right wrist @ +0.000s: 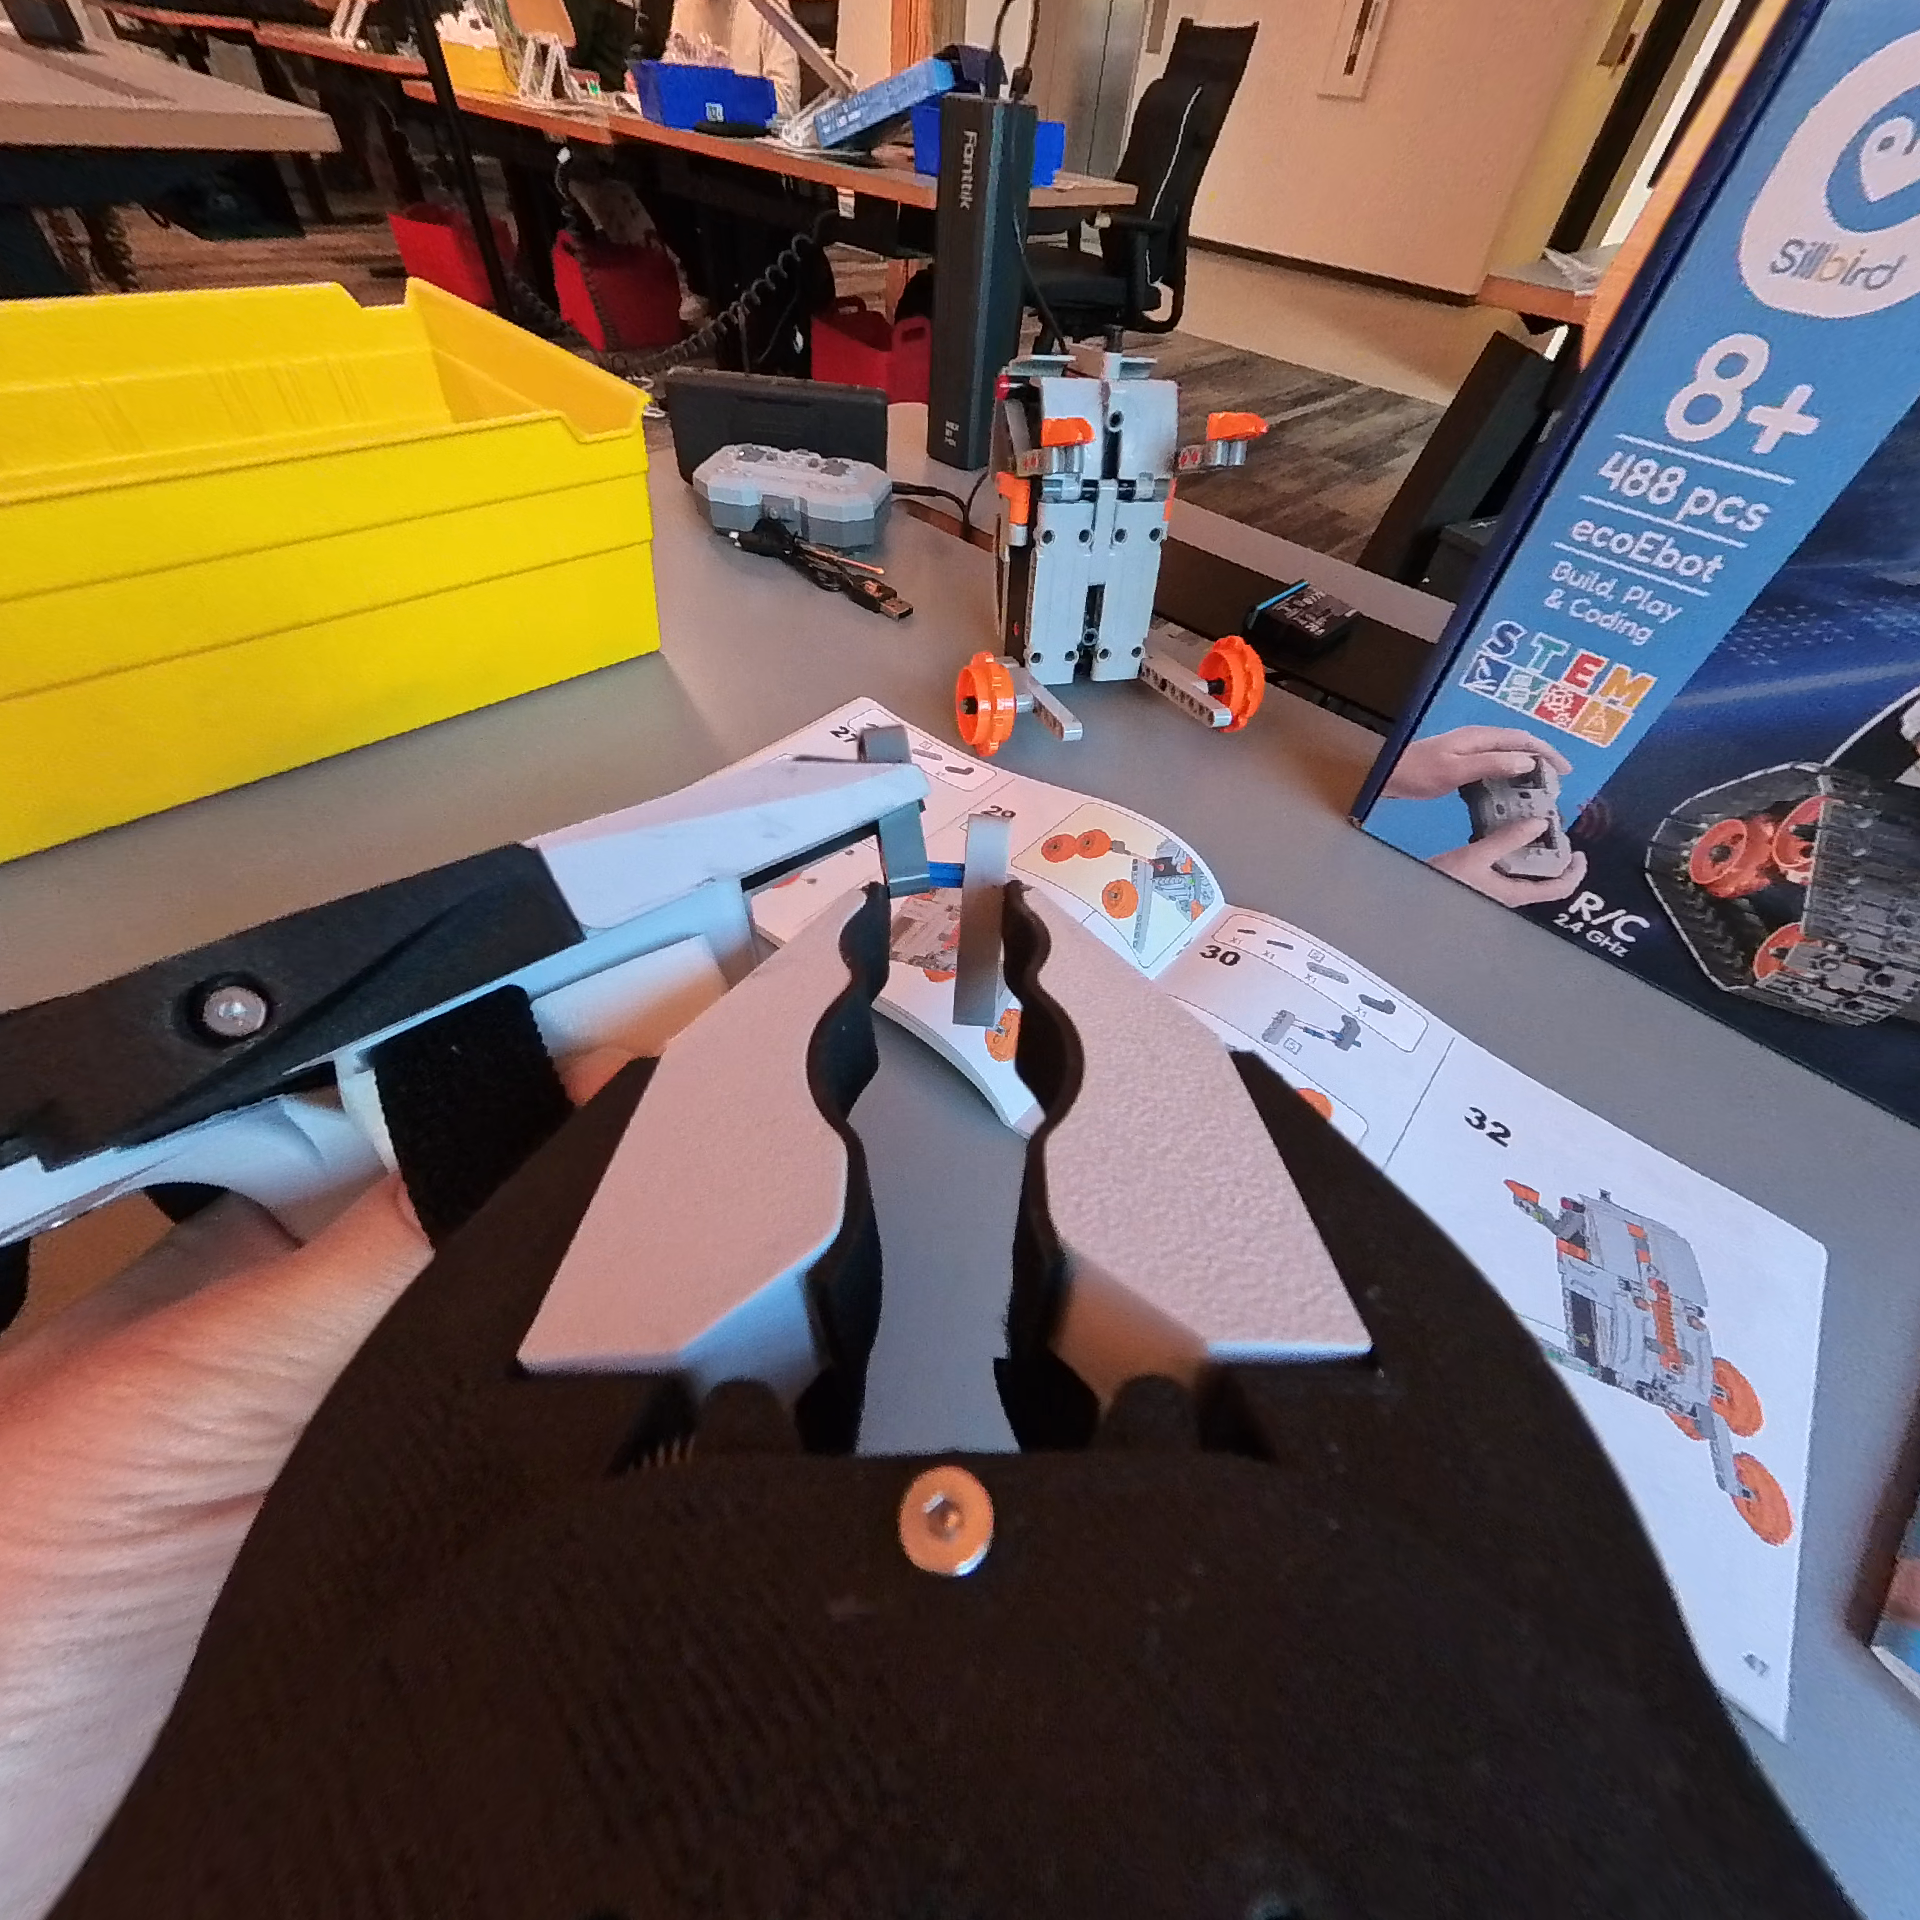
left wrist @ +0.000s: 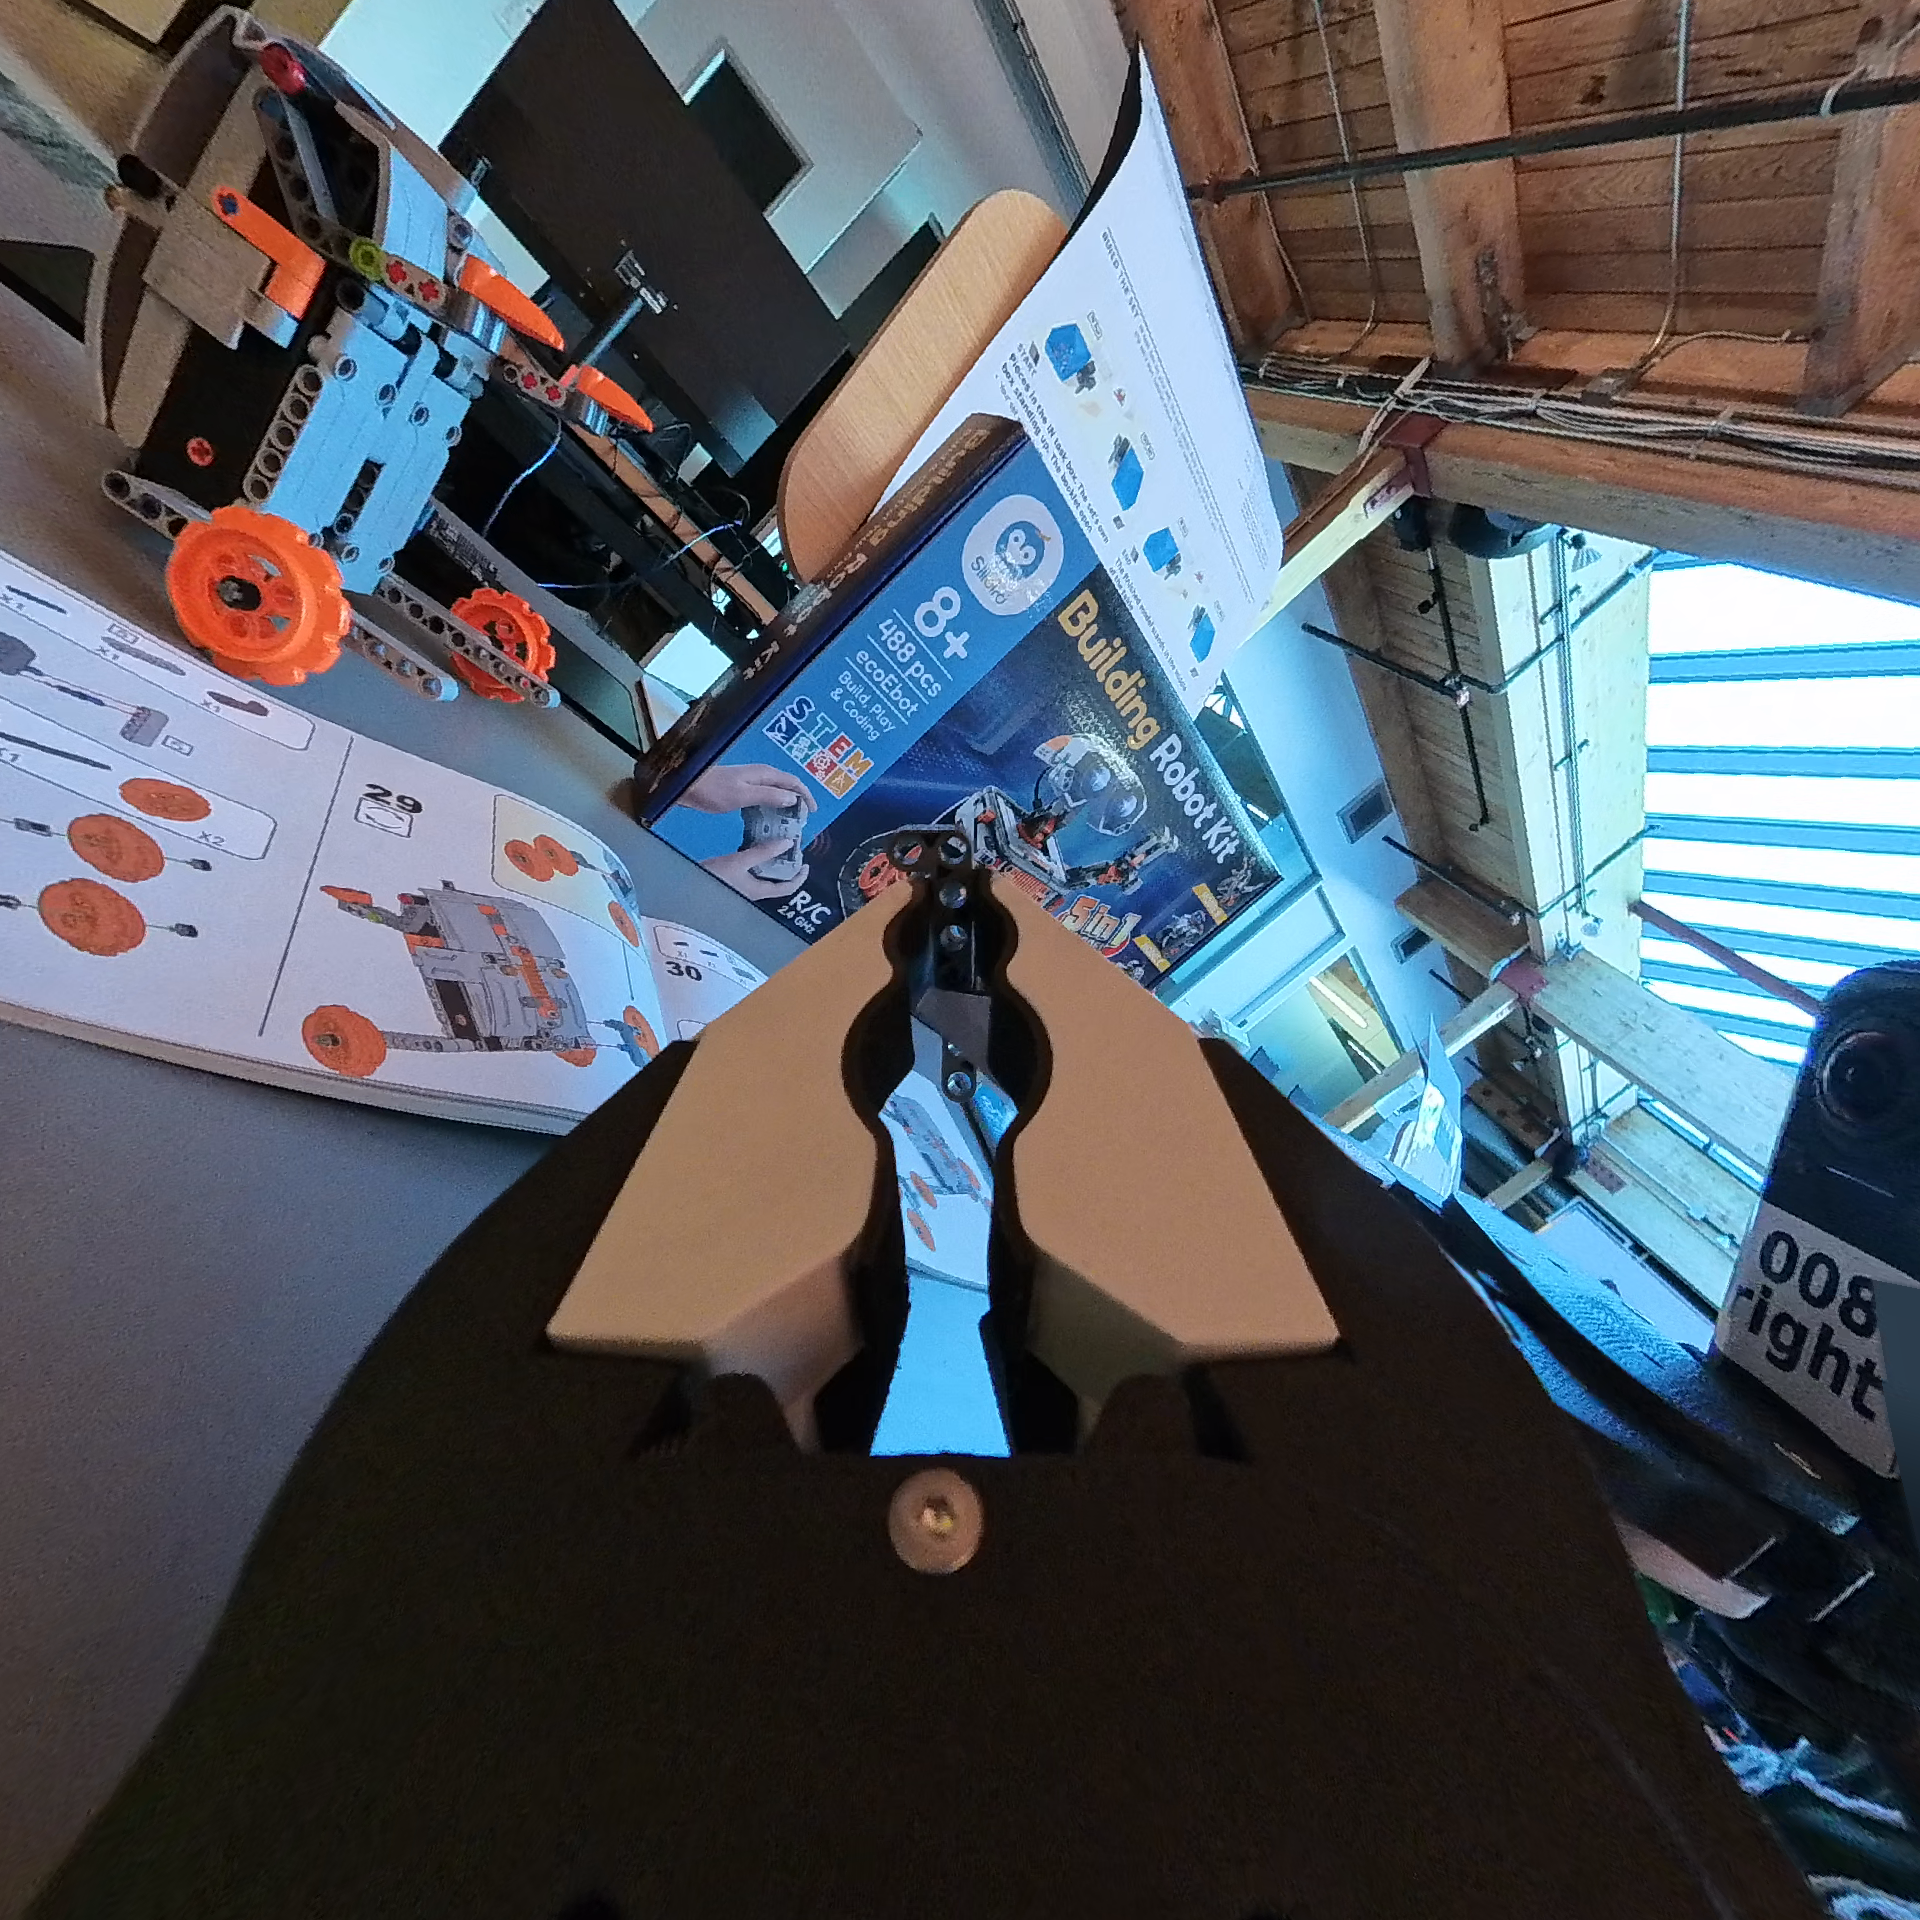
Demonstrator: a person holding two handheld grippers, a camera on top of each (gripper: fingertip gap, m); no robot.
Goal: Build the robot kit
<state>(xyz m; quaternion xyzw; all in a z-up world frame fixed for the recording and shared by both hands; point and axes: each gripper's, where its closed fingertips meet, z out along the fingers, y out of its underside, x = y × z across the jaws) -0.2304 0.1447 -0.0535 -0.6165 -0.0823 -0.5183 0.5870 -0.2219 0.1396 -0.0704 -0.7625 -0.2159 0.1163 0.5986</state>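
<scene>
My left gripper (left wrist: 951, 899) is shut on a dark beam with round holes (left wrist: 948, 940), whose end pokes past the fingertips. In the right wrist view the left gripper (right wrist: 902, 831) reaches in from the left, holding that piece as a grey part (right wrist: 900, 842) with a blue pin (right wrist: 938, 876). My right gripper (right wrist: 948, 906) has a flat grey beam (right wrist: 982, 925) upright between its nearly closed jaws, against the right finger. The blue pin points at this beam. A thin slit shows between the beam and the left finger. Both grippers hover above an open instruction booklet (right wrist: 1558, 1195).
A grey and orange wheeled robot model (right wrist: 1101, 540) stands on the grey table behind the booklet. A blue kit box (right wrist: 1662, 582) stands at the right, a yellow bin (right wrist: 312, 540) at the left. A grey controller (right wrist: 790, 494) and cable lie behind. A hand (right wrist: 156, 1455) holds the left gripper. The tips of both grippers are at nearly the same place.
</scene>
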